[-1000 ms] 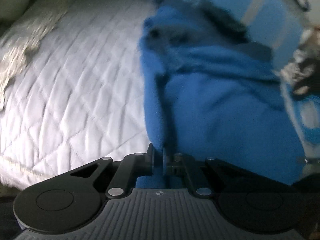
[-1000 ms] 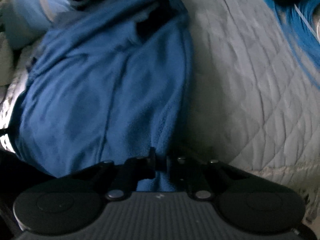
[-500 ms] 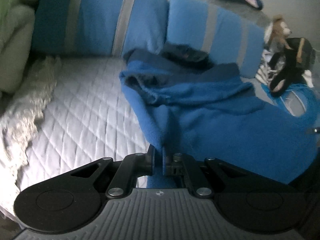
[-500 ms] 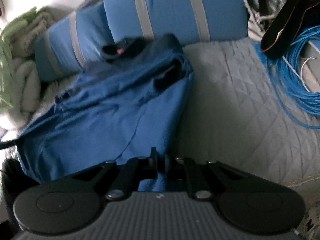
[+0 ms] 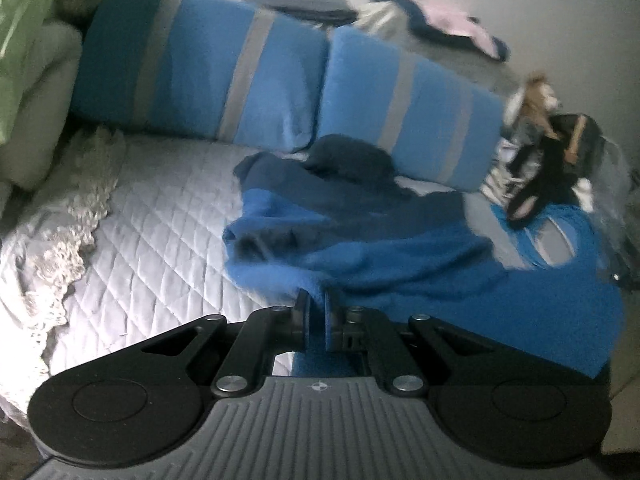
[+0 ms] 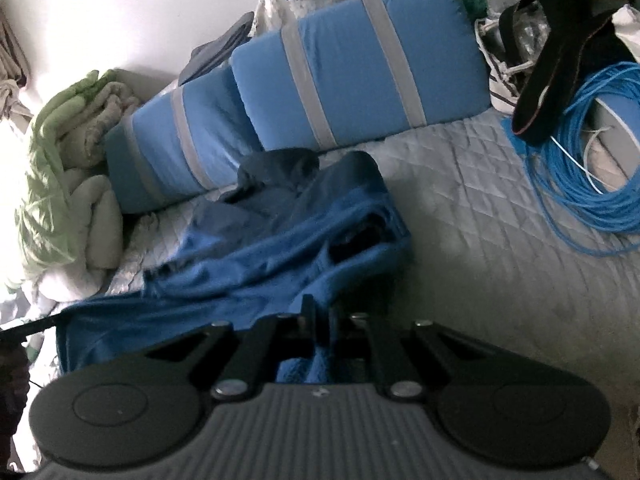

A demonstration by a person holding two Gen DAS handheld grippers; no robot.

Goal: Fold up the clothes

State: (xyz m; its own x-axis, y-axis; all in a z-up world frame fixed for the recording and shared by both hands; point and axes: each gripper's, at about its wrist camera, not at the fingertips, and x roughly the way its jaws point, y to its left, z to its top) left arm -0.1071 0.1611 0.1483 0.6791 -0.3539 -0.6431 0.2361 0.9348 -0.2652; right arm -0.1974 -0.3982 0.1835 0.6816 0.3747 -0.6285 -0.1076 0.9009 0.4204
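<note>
Both the left gripper (image 5: pixel 316 312) and the right gripper (image 6: pixel 322 320) are clamped on near edges of a rumpled blue fleece garment (image 5: pixel 400 248), which sags ahead of them onto a grey quilted bedcover (image 5: pixel 160 220). Risk: thick fleece slipping from a shallow pinch.

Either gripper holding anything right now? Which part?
Both. The left gripper and right gripper each have jaws shut on the near edge of the blue fleece garment, at opposite ends, most likely its corners.
</note>
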